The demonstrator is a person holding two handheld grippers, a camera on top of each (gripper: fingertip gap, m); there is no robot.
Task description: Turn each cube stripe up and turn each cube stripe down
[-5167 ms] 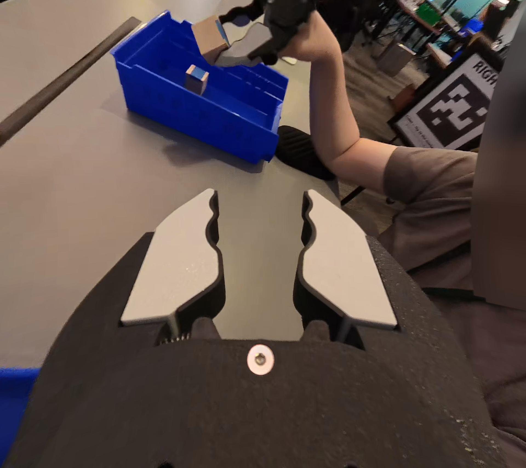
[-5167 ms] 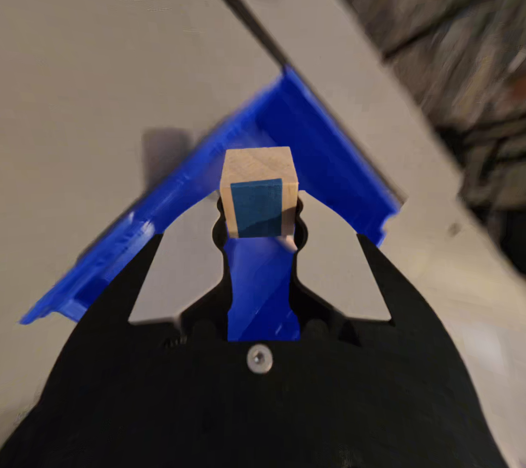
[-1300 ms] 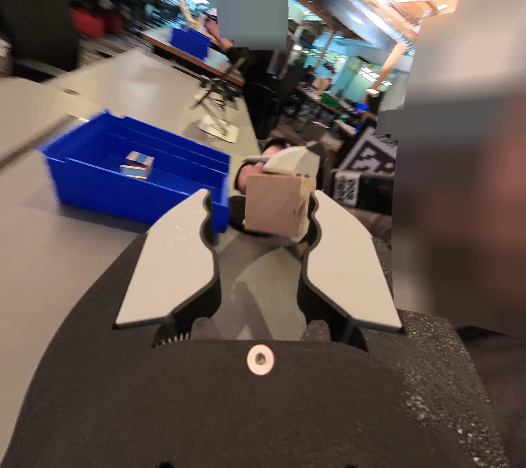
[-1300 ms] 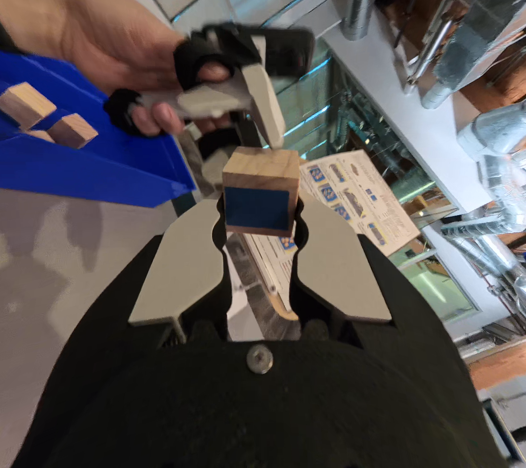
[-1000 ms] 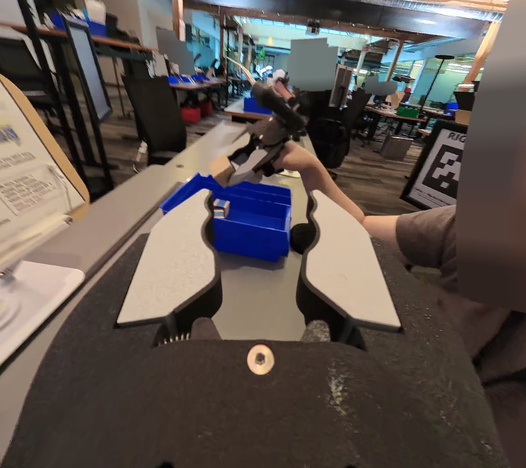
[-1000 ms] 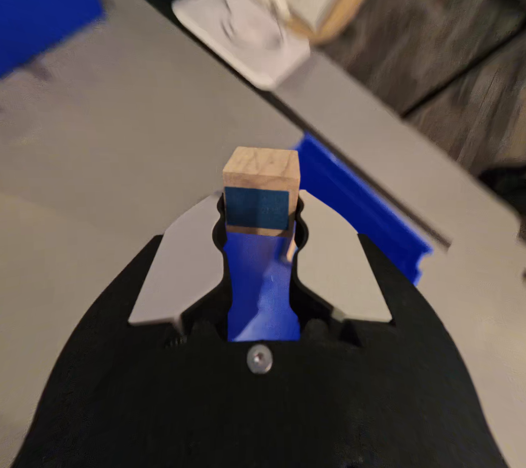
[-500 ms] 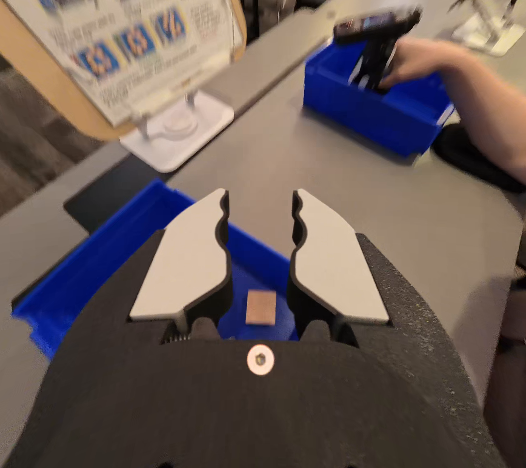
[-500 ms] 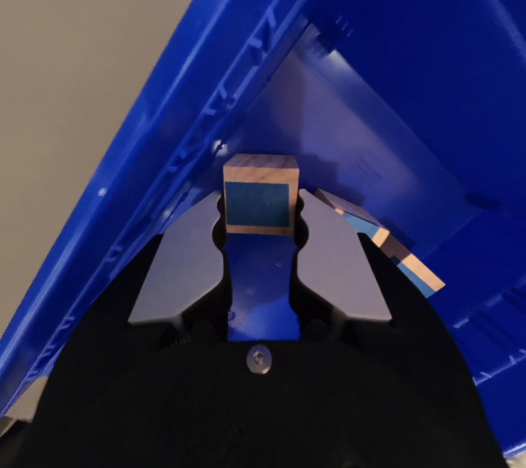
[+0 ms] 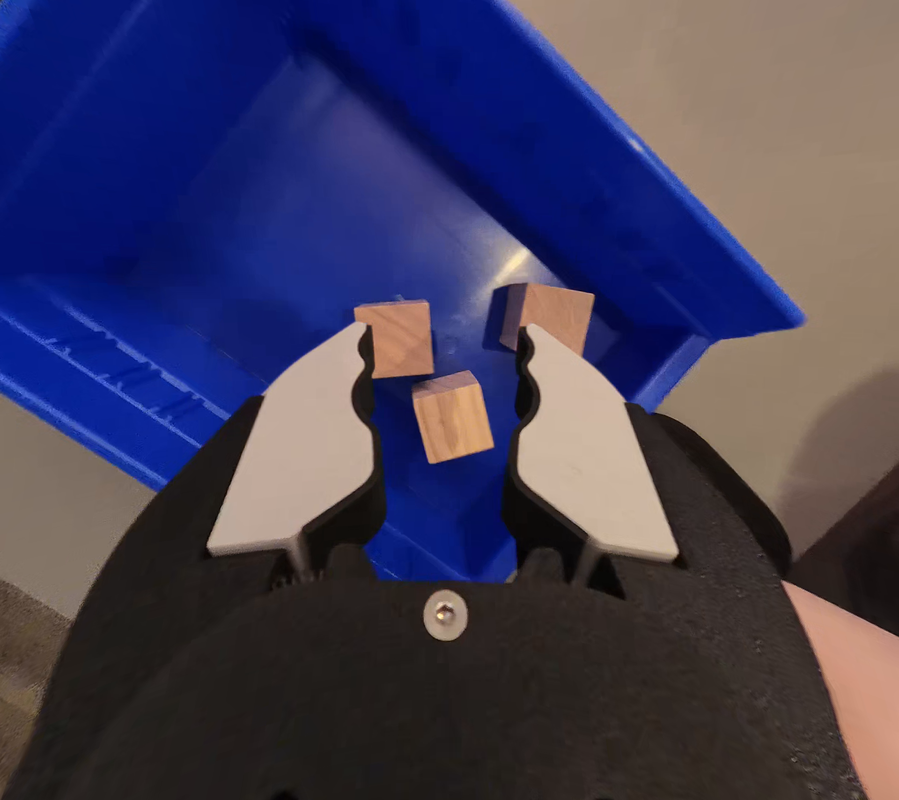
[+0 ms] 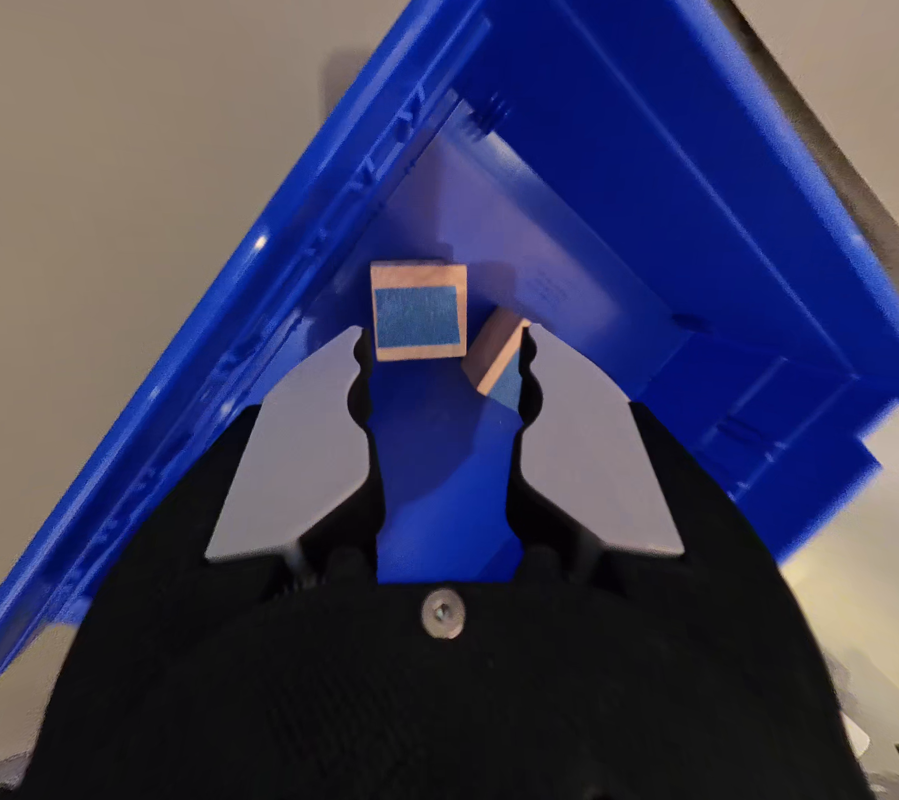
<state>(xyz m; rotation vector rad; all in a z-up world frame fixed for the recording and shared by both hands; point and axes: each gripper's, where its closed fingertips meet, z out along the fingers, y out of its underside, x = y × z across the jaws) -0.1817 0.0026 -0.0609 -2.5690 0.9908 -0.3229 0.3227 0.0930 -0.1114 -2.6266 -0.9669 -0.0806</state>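
- The left gripper (image 9: 441, 329) hangs over a blue bin (image 9: 559, 134) with its jaws spread and nothing between them.
- Three wooden cubes lie on that bin's floor, all showing plain wood on top: the near cube (image 9: 452, 417) sits in the gap between the fingers, the left cube (image 9: 395, 337) lies just beside the left fingertip, and the right cube (image 9: 554, 314) rests by the right fingertip, close to the bin's corner.
- No stripe shows on any of these three from this angle.
- The right gripper (image 10: 441, 329) is over a second blue bin (image 10: 681, 173), jaws apart and holding nothing.
- A striped cube (image 10: 418, 312) lies on that bin's floor with its blue stripe facing up, beside the left fingertip and free of the pads.
- A tilted cube (image 10: 498, 355) leans just to its right, partly hidden behind the right finger, with a blue patch on its lower side.
- The step in hand looks like a changeover: one cube is set stripe up on the right, and the left gripper is lining up a pick.
- The next move likely calls for lowering the left gripper squarely over the near cube and closing on two flat sides.
- The neighbours are close, so a finger could nudge them.
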